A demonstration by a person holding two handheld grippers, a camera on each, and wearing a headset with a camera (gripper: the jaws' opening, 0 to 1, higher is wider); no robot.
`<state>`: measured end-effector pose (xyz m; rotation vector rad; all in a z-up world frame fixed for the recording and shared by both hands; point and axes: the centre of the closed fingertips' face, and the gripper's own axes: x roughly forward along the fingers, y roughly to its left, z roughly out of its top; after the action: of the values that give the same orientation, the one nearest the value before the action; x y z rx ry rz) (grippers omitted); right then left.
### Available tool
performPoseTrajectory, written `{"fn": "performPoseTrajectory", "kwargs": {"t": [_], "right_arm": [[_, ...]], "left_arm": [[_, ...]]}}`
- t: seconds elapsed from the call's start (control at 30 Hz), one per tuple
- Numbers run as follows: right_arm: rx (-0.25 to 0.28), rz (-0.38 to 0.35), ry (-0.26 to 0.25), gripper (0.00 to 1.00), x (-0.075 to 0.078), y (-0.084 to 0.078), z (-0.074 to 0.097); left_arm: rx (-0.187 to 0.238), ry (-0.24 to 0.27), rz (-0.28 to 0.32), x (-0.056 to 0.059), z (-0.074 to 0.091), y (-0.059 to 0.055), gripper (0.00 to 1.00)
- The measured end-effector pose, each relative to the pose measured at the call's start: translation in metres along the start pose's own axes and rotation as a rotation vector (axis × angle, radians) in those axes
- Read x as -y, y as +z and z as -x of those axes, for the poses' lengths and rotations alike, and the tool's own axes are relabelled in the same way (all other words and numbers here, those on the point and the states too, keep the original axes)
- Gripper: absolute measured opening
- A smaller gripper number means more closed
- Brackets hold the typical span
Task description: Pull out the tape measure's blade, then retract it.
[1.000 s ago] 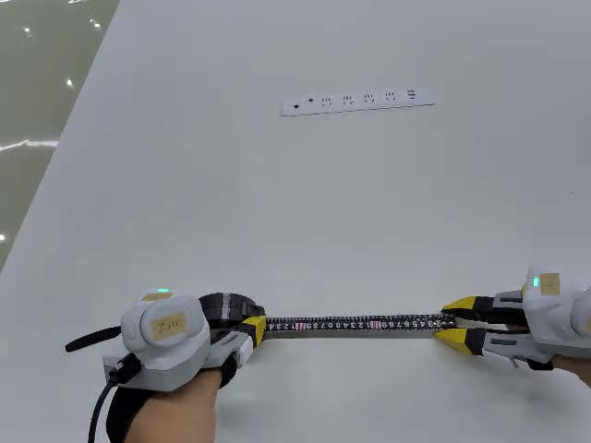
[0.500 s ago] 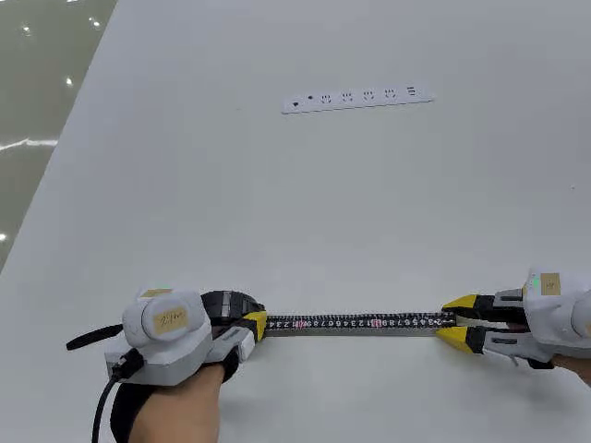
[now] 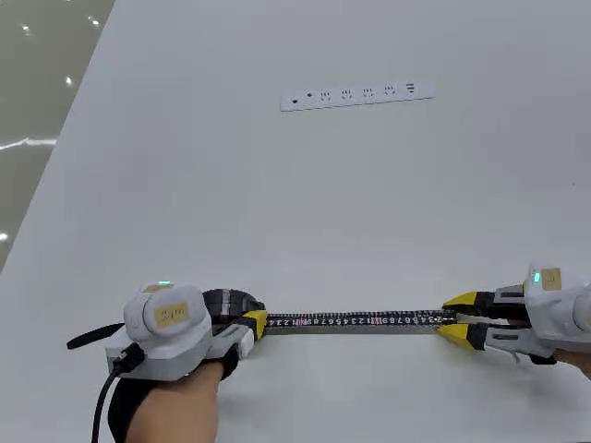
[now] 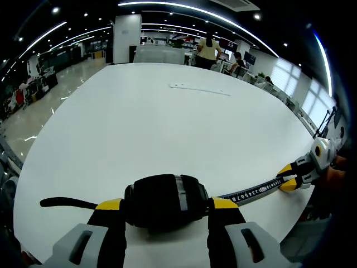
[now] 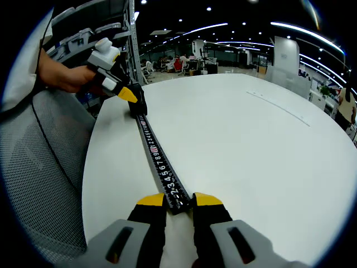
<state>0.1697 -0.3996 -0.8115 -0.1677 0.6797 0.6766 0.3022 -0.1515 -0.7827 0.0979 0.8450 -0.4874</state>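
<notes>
White tabletop [image 3: 277,203], broad and bare, in an open-plan office with strip ceiling lights; a white power strip [image 3: 356,95] lies flat well toward the far side. Seen from beside the bench, the tape measure [image 3: 231,305], a black case with a grey band, sits on the near edge of the table at the person's left. The left gripper [image 3: 254,325] has its yellow-tipped jaws spread to the width of the case and pressed against its two sides, as the left gripper view confirms. A black wrist strap [image 3: 92,337] trails from the case along the table to the left.

The blade [image 3: 360,320], dark with white numerals, runs out of the case flat along the table surface, straight to the right. Its free end sits between the jaws of the right gripper [image 3: 454,318], which are drawn nearly together and pinch the blade's tip; in the right gripper view the low numerals lie just ahead of the yellow tips. The two grippers are well apart, joined by the extended blade. A grey mesh chair [image 5: 39,184] stands beside the table edge.
</notes>
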Motion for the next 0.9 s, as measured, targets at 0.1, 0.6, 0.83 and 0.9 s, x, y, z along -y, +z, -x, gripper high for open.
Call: {"fn": "performPoseTrajectory", "kwargs": {"t": [0.1, 0.6, 0.83, 0.9], "right_arm": [[0.003, 0.013, 0.014, 0.16, -0.004, 0.003, 0.0], [0.018, 0.045, 0.042, 0.15, -0.006, 0.011, -0.004], [0.041, 0.036, 0.07, 0.14, -0.011, 0.018, -0.009], [0.041, 0.037, 0.077, 0.14, -0.013, 0.019, -0.011]], "left_arm": [[0.002, 0.007, -0.012, 0.0, 0.001, 0.0, 0.55], [0.001, -0.001, -0.007, 0.001, 0.001, -0.001, 0.55], [-0.004, -0.01, -0.008, 0.001, 0.001, -0.002, 0.55], [-0.005, -0.01, -0.008, 0.001, 0.001, -0.002, 0.55]]}}
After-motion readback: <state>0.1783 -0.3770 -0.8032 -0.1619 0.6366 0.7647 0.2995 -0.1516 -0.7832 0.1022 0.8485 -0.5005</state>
